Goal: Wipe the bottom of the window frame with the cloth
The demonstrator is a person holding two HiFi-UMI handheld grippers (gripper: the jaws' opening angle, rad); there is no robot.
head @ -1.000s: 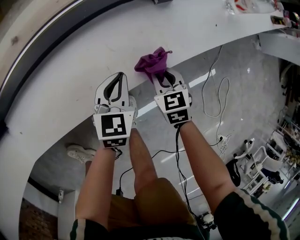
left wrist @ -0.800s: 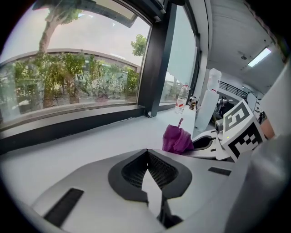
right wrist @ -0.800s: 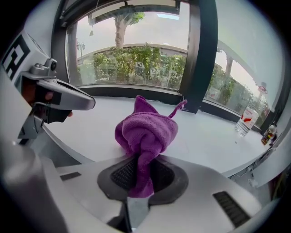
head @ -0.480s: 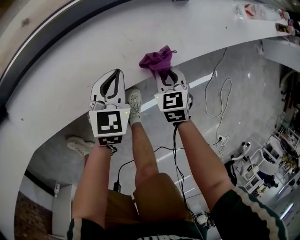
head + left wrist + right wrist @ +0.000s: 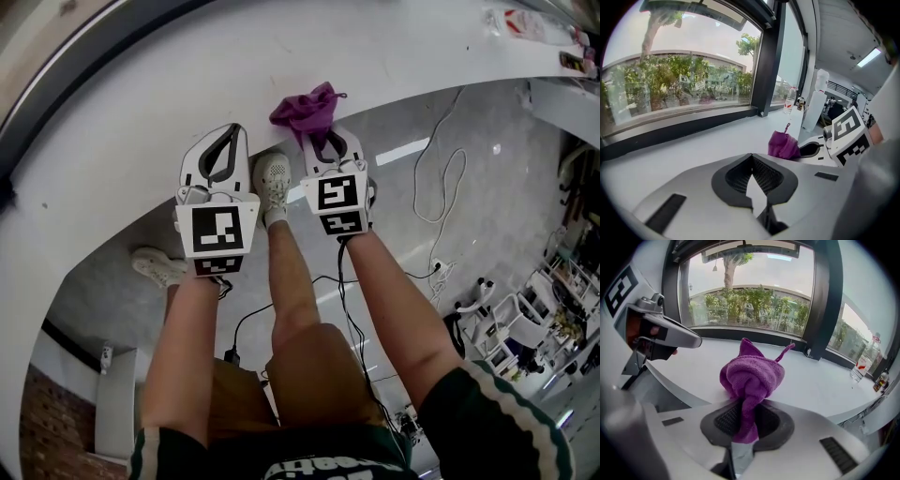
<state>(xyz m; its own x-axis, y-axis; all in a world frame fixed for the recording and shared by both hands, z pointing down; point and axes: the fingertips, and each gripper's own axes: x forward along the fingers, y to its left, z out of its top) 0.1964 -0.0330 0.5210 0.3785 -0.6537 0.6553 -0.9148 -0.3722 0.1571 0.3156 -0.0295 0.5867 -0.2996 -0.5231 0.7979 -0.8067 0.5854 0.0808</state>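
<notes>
Right gripper view looks along the right tool, whose two ribbed dark pads are clamped on a purple cloth. The cloth is a knitted, terry-like rag bunched into a rounded knot above the jaws, with a thin corner poking up and a narrow tail pinched between them. The bundle sits over the near edge of the smooth white table, a broad curved ledge running under the window; whether it touches the surface cannot be told. Beyond it runs the window frame, dark, matte and square-edged, its bottom rail well apart from the cloth. The left tool is just beside the right one. Its white moulded jaws meet at the tips with nothing between them, leaving only a diamond-shaped gap lower down. A clear plastic bottle stands far along the table at the right.
</notes>
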